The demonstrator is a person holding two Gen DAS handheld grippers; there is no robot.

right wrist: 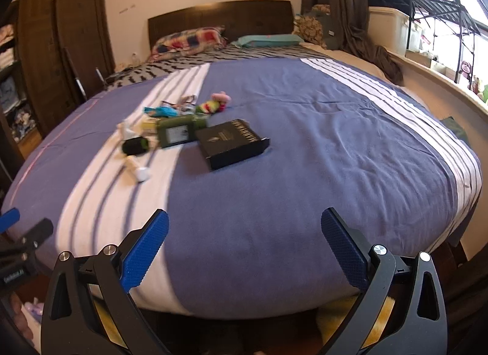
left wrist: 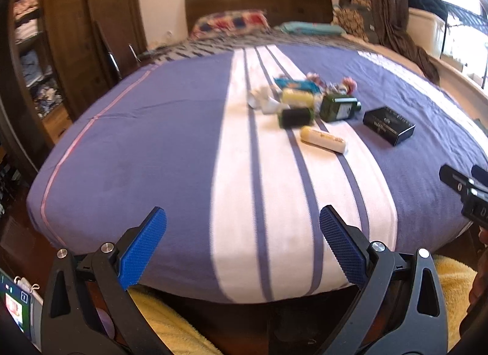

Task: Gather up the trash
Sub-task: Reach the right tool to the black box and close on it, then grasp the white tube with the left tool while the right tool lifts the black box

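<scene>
Trash (left wrist: 308,105) sits in a loose cluster on the bed (left wrist: 152,141), on the white-striped band of the blue cover and just past its right edge, about mid-bed, well apart from both grippers.

Left wrist view, left to right:
- crumpled white paper (left wrist: 263,102) at the cluster's left edge
- blue wrapper (left wrist: 294,84) behind it, yellow pack (left wrist: 297,97) in front of that
- black can (left wrist: 296,117) lying on its side, just in front of the yellow pack
- cream tube (left wrist: 323,139) lying nearest the camera, on a thin blue stripe
- green bottle (left wrist: 338,108) on its side, right of the can
- pink-and-white wrapper (left wrist: 347,84) behind the bottle
- black box (left wrist: 389,125) furthest right, on the blue cloth, apart from the bottle

Right wrist view: same pile in the upper left; the black box (right wrist: 231,144) is touching or nearly touching the green bottle (right wrist: 177,135) from this angle, can't tell which. Motion blur on both views, so small items are hard to resolve.

Left gripper (left wrist: 242,245): jaws wide, nothing between them, hovering over the foot of the bed above the striped band.
Right gripper (right wrist: 244,246): jaws wide, empty, over the blue cloth at the foot of the bed. Its tip also shows at the right edge of the left view (left wrist: 466,190), and the left gripper's tip at the left edge of the right view.

Yellow towel (left wrist: 170,321) lies below the foot of the bed. Pillows (left wrist: 231,24) at the headboard (left wrist: 259,1), wardrobe (left wrist: 88,19) on the left, window (right wrist: 442,4) on the right.
</scene>
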